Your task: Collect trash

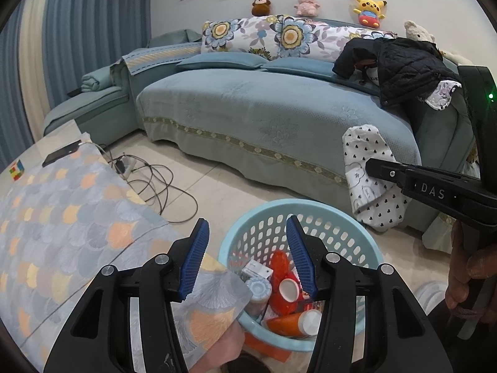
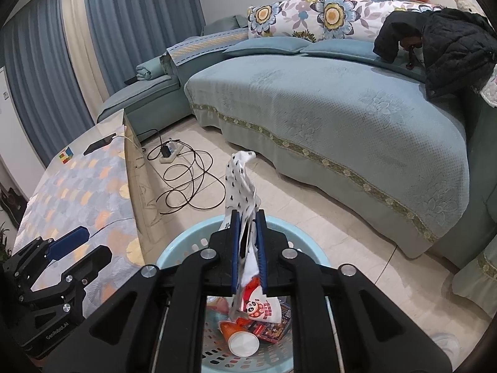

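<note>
A light blue perforated basket (image 1: 351, 242) stands on the floor beside the table; it also shows in the right wrist view (image 2: 183, 251). Inside lie orange bottles (image 1: 289, 321) with white caps, a small white box (image 1: 256, 270) and printed wrappers (image 2: 267, 310). My right gripper (image 2: 248, 236) is shut on a white cloth with black hearts (image 2: 240, 177), held above the basket; the cloth shows in the left wrist view (image 1: 369, 168) hanging from the gripper. My left gripper (image 1: 247, 239) is open and empty over the basket's near rim.
A table with a patterned cloth (image 1: 62, 217) stands left of the basket, bearing a phone (image 1: 60, 153) and a puzzle cube (image 1: 16, 169). Cables and a power strip (image 2: 183, 174) lie on the tiled floor. A blue sofa (image 2: 341, 108) with a black jacket (image 2: 441, 49) stands behind.
</note>
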The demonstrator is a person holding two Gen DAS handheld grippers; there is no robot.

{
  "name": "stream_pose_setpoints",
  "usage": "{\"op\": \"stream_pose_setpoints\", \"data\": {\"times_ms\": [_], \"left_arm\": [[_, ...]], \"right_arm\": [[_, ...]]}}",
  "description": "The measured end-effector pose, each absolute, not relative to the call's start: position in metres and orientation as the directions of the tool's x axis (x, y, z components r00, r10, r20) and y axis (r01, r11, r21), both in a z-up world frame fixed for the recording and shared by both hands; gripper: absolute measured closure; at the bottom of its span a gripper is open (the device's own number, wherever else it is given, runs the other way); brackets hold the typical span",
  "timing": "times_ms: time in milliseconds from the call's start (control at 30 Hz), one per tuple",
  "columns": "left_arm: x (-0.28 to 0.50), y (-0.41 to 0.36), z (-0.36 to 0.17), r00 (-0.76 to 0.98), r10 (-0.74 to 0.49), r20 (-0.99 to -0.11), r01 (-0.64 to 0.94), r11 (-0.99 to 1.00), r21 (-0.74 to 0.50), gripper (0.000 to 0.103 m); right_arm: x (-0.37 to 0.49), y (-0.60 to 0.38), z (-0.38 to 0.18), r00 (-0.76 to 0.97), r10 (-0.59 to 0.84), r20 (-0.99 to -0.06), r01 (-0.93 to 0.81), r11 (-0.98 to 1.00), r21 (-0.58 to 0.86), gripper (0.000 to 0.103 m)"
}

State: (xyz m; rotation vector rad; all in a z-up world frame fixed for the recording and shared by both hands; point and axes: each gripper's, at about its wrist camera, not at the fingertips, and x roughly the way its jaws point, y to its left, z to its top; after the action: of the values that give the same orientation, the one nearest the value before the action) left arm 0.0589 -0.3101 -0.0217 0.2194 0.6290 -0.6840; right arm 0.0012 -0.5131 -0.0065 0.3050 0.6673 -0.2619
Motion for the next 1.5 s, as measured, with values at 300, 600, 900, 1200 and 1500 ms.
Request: {"op": "stream_pose_setpoints", "data": {"times_ms": [300, 600, 900, 1200, 1500], "left_arm": [[0.057, -0.306, -0.023, 0.599, -0.524, -0.605, 0.653, 0.757, -0.009, 0.053], [0.055, -0.306, -0.02, 0.599, -0.526, -0.603, 0.652, 0.758, -0.013, 0.053], [0.027, -0.289, -0.001, 0.663, -0.536, -0.522, 0.64, 0.768, 0.025, 0.014], [0.017, -0.253, -0.006, 0.723, -0.455, -0.52, 0.565, 0.823, 0.065, 0.008], [0.034, -0.222, -0.01, 0.747, -0.386, -0.541, 0.484, 0.874, 0.045, 0.008]], "right_arm": [[0.0, -0.513, -0.006, 0.764, -0.13, -0.632, 0.333, 0.918, 0.213, 0.072], [-0.003, -0.515, -0.006, 0.767, -0.137, -0.627, 0.342, 0.914, 0.219, 0.063], [-0.009, -0.508, -0.008, 0.739, -0.211, -0.64, 0.425, 0.883, 0.199, 0.024], [-0.045, -0.472, -0.025, 0.69, -0.305, -0.656, 0.51, 0.849, 0.142, 0.016], [-0.053, -0.45, -0.028, 0.706, -0.317, -0.634, 0.491, 0.863, 0.115, 0.016]]}}
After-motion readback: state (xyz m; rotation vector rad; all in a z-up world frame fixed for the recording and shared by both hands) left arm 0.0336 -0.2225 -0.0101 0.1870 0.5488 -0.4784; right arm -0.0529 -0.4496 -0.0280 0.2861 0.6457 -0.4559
